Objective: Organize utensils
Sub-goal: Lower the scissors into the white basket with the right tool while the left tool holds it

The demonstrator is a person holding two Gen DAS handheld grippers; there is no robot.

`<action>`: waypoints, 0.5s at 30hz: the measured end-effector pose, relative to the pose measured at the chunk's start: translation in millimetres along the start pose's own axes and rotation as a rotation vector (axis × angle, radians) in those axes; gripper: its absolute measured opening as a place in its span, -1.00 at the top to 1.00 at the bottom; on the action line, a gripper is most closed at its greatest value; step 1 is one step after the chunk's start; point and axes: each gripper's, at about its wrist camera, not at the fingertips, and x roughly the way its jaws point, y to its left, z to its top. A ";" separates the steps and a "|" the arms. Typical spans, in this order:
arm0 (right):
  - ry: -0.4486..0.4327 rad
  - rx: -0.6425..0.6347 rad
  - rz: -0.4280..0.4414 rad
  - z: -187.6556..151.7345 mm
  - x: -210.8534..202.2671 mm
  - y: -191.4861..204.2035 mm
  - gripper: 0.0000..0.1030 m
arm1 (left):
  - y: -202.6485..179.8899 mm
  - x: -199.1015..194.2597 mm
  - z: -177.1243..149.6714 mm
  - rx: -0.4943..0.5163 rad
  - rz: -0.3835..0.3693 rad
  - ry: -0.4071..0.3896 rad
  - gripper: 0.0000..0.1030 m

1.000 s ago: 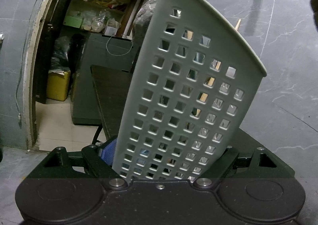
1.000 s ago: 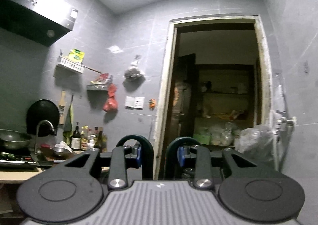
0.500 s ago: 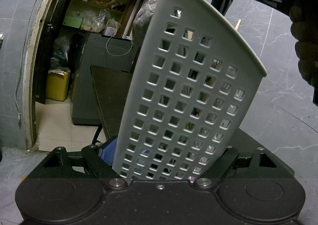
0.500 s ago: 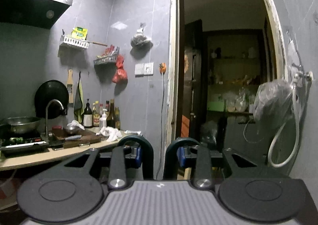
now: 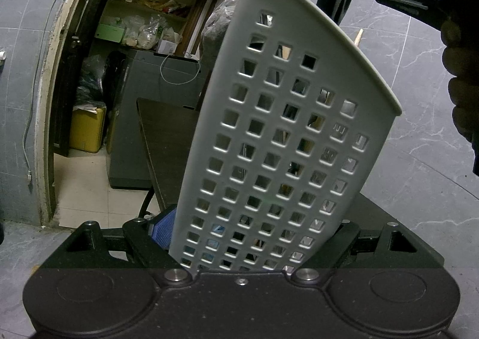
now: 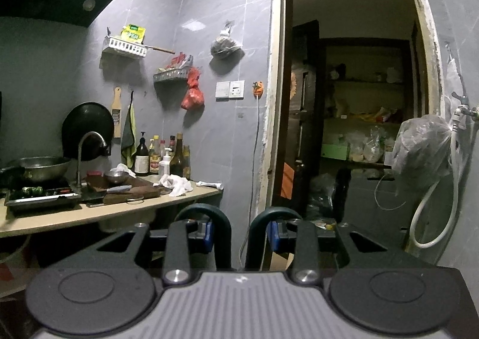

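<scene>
Left gripper [image 5: 239, 249] holding the caddy [image 5: 284, 135]; right gripper [image 6: 239, 237] empty above it.

My left jaws are clamped on the base of the white perforated caddy, which leans tilted to the right over the dark table [image 5: 167, 141]. Through its square holes I can make out metal utensils [image 5: 326, 156] and a wooden stick [image 5: 358, 37] poking above the rim. My right gripper shows at the top right of the left view, above the caddy rim and not touching it, with my hand [image 5: 461, 75] behind it. In its own view the right jaws stand slightly apart with nothing between them, pointing toward the doorway [image 6: 353, 105] beside the kitchen counter [image 6: 98, 213].
</scene>
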 end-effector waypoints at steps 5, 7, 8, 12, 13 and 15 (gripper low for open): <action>0.024 0.001 0.009 -1.9 3.0 0.5 0.20 | 0.0 0.1 -0.1 0.000 0.000 0.000 -0.70; 0.048 -0.002 0.013 -2.2 5.2 0.2 0.16 | 0.0 0.1 0.0 0.000 0.000 0.000 -0.70; 0.070 -0.004 0.013 -2.4 6.9 0.0 0.15 | 0.2 0.4 -0.2 0.000 0.001 0.001 -0.70; 0.238 0.004 0.034 -5.3 17.9 -4.4 0.08 | 0.1 0.3 -0.1 0.006 0.003 0.000 -0.70; 0.280 0.001 0.033 -6.0 20.0 -4.6 -0.07 | 0.0 0.3 -0.1 0.008 0.004 0.001 -0.70; 0.339 -0.016 0.019 -6.8 21.3 -3.3 -0.26 | -0.7 0.0 0.0 0.011 0.006 0.001 -0.70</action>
